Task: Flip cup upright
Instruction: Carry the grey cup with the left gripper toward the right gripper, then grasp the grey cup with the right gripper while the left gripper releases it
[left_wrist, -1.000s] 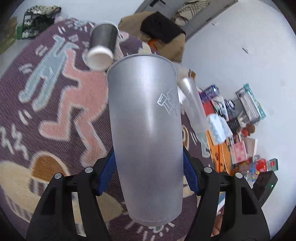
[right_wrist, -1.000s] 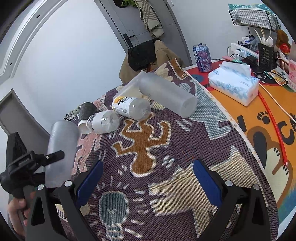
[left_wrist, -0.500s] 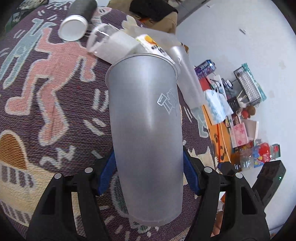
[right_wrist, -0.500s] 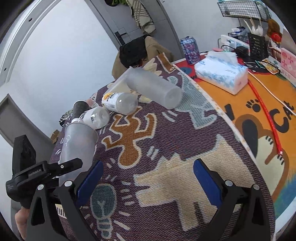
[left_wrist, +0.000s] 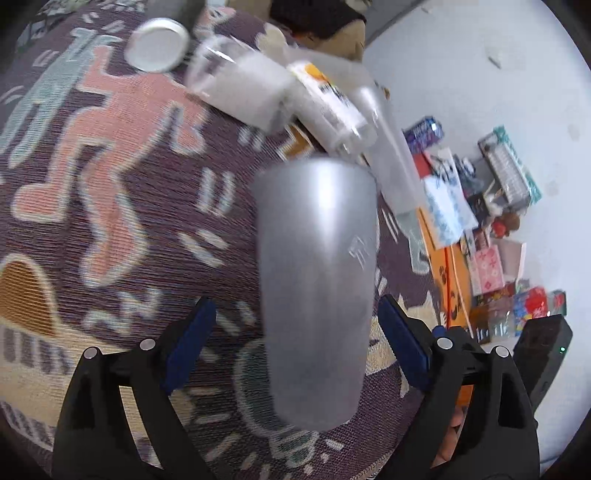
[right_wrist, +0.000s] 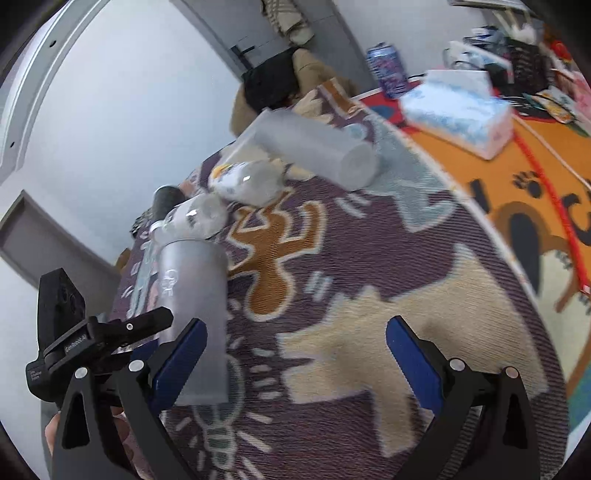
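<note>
A tall frosted grey cup (left_wrist: 317, 291) stands upright on the patterned rug (left_wrist: 110, 206), rim up. My left gripper (left_wrist: 295, 347) is open, its blue pads apart from the cup on both sides. In the right wrist view the same cup (right_wrist: 195, 295) stands at the left with the left gripper (right_wrist: 110, 343) beside it. My right gripper (right_wrist: 295, 365) is open and empty over the rug.
Other cups lie on their sides: a clear one (right_wrist: 195, 218), a labelled one (right_wrist: 247, 181), a long frosted one (right_wrist: 314, 147) and a dark one (right_wrist: 166, 199). A tissue box (right_wrist: 458, 110) and soda can (right_wrist: 388, 66) stand on the orange mat (right_wrist: 517, 184).
The left gripper has opened and let go of the grey cup, which now stands on the rug. The right gripper has moved a little closer to the cup.
</note>
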